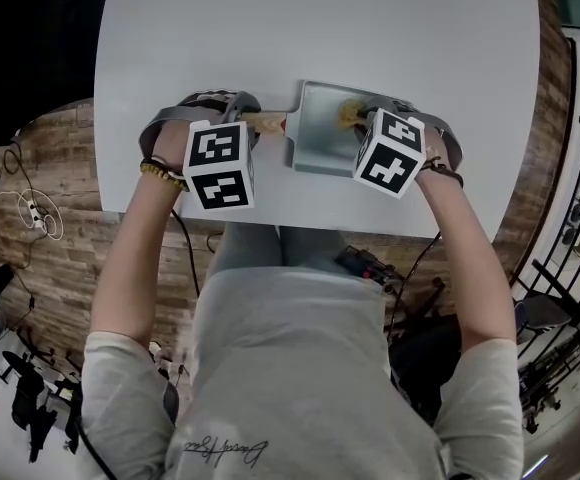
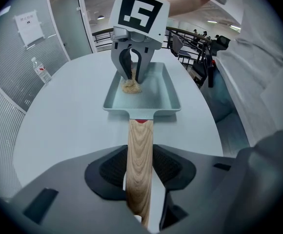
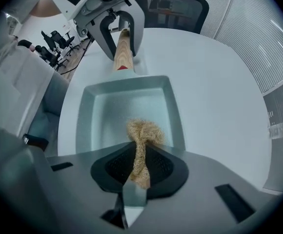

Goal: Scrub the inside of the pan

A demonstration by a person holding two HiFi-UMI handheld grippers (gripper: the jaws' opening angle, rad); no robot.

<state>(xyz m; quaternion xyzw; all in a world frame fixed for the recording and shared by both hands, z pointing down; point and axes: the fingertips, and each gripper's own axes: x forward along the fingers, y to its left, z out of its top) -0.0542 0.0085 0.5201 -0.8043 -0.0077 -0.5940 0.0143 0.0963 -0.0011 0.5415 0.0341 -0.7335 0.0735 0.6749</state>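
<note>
Pan (image 1: pixel 320 133) sits near the six-o'clock edge of the pale surface (image 1: pixel 270 28), its wooden handle (image 2: pixel 140 140) pointing to nine o'clock. The left gripper (image 2: pixel 140 177) has its fingers clamped on the handle. The right gripper (image 3: pixel 140 167) has its fingers pinching a tan scrubber (image 3: pixel 144 130) on the pan's floor.

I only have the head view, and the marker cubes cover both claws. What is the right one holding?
Observer: The right claw is shut on a tan, wiry scrubber.
Operator: And the left?
Observer: The left claw is clamped on the wooden handle of the pan.
Operator: Is the scrubber down in the pan?
Observer: Yes, its tuft looks to rest on the pan floor, in the half away from the handle.
</note>
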